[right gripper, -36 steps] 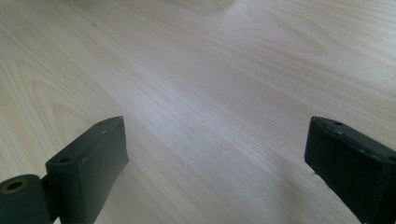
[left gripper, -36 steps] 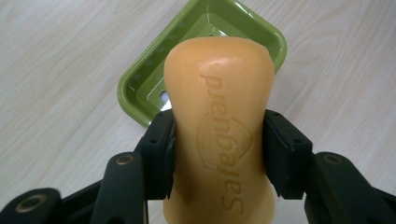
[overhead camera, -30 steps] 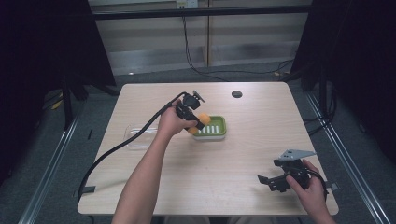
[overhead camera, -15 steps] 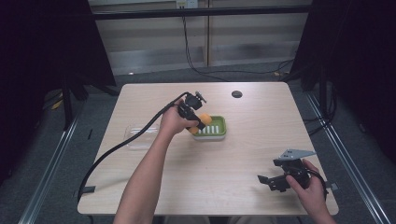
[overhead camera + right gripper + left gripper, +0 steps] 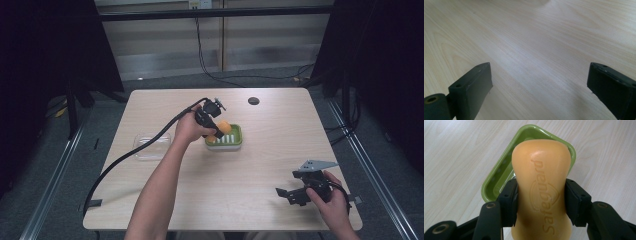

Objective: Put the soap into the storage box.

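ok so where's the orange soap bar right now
The orange soap bar is clamped in the left gripper, held just above the green plastic soap dish near the middle of the light wooden table, right of the clear plastic lid.

Both matte black two-jaw grippers (image 5: 216, 131) (image 5: 290, 194) carry brass-ringed screw holes; thick black cable (image 5: 135, 152); grey triangular plate (image 5: 315, 164).

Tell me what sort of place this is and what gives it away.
Probably a lab or recording booth, not a home: a lone wooden table hemmed in by black curtains, cables trailing down the back wall, and a person working hand-held grippers, the left gripper clamped on a bar of soap over a green dish.
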The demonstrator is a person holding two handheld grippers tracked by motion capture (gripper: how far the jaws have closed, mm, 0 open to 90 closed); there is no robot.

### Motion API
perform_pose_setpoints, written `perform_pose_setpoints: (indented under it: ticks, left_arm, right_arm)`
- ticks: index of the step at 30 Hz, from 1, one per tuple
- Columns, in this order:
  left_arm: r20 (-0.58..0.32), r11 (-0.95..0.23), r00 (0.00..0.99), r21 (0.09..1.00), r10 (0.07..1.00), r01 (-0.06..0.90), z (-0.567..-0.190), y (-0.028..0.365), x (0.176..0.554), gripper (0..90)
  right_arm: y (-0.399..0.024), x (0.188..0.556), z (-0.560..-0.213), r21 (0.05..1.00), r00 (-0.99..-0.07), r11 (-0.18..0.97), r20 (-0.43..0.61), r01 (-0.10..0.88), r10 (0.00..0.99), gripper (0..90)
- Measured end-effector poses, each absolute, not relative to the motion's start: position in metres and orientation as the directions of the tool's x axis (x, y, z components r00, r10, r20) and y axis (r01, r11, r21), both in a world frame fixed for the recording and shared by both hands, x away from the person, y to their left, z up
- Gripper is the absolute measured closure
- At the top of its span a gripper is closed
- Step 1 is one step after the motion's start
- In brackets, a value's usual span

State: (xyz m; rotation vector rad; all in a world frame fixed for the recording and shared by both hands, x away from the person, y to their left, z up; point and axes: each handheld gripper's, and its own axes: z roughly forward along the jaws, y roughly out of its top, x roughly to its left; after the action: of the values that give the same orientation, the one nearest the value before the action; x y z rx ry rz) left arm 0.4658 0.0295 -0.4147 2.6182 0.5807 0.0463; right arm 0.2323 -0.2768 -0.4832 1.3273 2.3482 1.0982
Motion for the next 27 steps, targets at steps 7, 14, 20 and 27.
perform_pose_setpoints:
  ticks: [7, 14, 20, 27]
  left_arm:
    - [-0.037, -0.821, 0.919, 0.437, 0.392, 0.368, -0.4169, 0.0298, 0.467, 49.8]
    - [-0.042, -0.817, 0.918, 0.442, 0.393, 0.37, -0.419, 0.0284, 0.4671, 49.8]
    - [-0.03, -0.825, 0.926, 0.444, 0.377, 0.35, -0.418, 0.0237, 0.4683, 49.8]
    - [-0.016, -0.829, 0.929, 0.446, 0.369, 0.337, -0.4193, 0.0221, 0.4707, 49.8]
  right_arm:
    - [-0.2766, 0.2326, -0.4833, 0.703, -0.566, 0.312, 0.156, 0.64, 0.809, 5.7]
    - [-0.2762, 0.2328, -0.4834, 0.705, -0.567, 0.312, 0.155, 0.637, 0.809, 5.6]
    - [-0.2769, 0.2323, -0.483, 0.704, -0.564, 0.311, 0.153, 0.638, 0.812, 5.7]
    - [-0.2782, 0.2316, -0.4826, 0.707, -0.565, 0.308, 0.155, 0.637, 0.811, 5.7]
